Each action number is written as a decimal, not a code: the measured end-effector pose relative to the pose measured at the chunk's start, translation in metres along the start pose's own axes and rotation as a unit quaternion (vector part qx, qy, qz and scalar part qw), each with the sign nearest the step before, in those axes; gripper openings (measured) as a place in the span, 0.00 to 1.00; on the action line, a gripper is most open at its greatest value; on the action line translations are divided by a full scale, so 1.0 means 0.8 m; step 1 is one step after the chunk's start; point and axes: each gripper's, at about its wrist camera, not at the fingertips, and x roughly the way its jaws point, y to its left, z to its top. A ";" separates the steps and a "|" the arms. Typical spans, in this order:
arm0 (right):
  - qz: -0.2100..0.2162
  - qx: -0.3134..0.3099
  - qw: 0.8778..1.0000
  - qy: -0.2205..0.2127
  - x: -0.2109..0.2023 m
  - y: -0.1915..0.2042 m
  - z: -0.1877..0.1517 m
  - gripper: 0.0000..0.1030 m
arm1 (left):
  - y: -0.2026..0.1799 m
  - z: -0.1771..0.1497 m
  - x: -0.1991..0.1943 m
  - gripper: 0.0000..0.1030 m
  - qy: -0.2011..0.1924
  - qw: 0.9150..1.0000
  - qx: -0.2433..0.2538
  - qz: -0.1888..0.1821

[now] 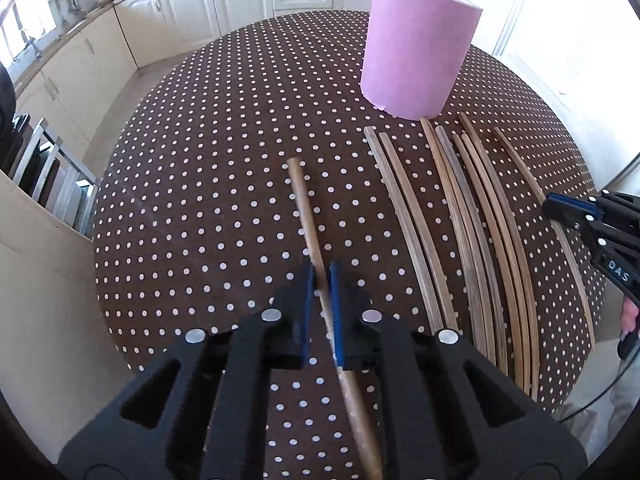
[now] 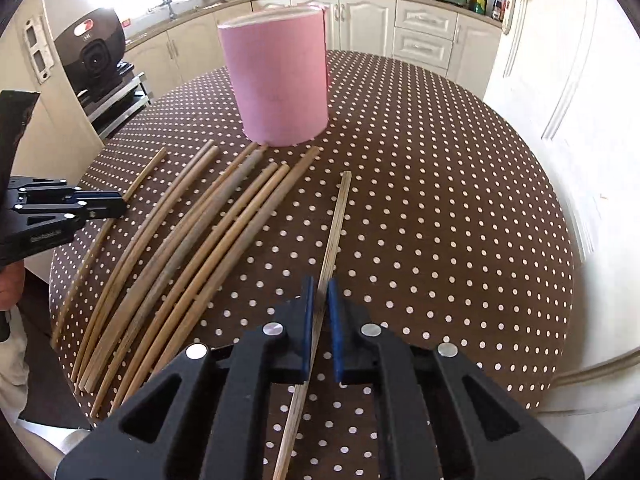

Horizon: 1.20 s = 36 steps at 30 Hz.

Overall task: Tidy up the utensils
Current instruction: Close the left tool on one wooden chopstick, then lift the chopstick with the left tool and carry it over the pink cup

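On the dotted table (image 1: 200, 160) your pink holder (image 1: 416, 48) stands behind the row of chopsticks (image 1: 472, 216). Your left gripper (image 1: 322, 280) is closed on one brown chopstick (image 1: 306, 208), and your right gripper (image 2: 318, 292) clamps a pale chopstick (image 2: 338, 216), both pointing toward the holder

left gripper (image 1: 321, 280): angled steeply downward, jaws clamped on a stick
right gripper (image 2: 318, 292): angled steeply downward, jaws clamped on a stick

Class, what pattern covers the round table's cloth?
Brown tablecloth with white polka dots, clearest in the right wrist view.
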 end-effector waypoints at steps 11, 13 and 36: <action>-0.017 0.015 1.000 0.014 0.013 0.000 0.017 0.08 | 0.023 -0.002 0.006 0.08 -0.003 0.998 -0.056 0.014; -0.019 0.015 1.000 0.013 0.014 0.001 0.019 0.08 | 0.022 -0.002 0.006 0.08 -0.003 0.998 -0.060 0.024; 0.061 0.100 0.985 -0.130 -0.053 -0.019 0.017 0.05 | -0.003 -0.012 -0.045 0.06 -0.115 0.989 -0.090 0.031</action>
